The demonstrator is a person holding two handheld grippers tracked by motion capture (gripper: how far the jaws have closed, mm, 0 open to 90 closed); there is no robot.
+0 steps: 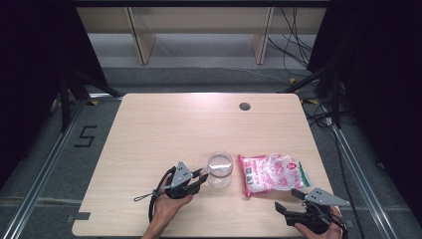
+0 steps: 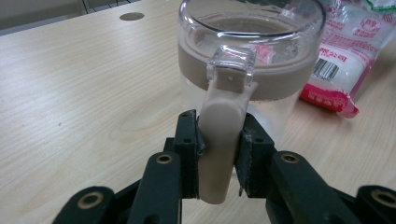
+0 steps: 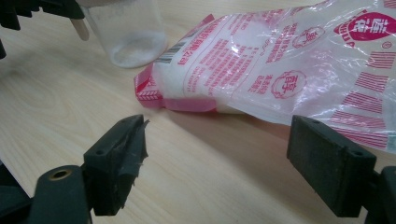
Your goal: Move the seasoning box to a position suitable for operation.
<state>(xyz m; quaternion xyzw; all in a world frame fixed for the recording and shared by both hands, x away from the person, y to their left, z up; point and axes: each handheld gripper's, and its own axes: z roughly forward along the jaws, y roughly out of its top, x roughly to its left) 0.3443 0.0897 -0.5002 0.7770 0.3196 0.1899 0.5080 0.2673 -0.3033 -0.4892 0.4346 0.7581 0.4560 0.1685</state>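
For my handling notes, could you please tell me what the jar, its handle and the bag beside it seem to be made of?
The jar looks like clear glossy plastic or glass: the table shows through its wall. Its handle appears to be matte beige plastic, smooth and opaque, held by the left claw. The bag looks like thin shiny plastic film, crinkled, with red print and white grains inside.

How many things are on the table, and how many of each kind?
Clear jars with a beige handle: 1
Pink-and-white bags: 1
Hand-held tools (left tool, right tool): 2
Total: 4
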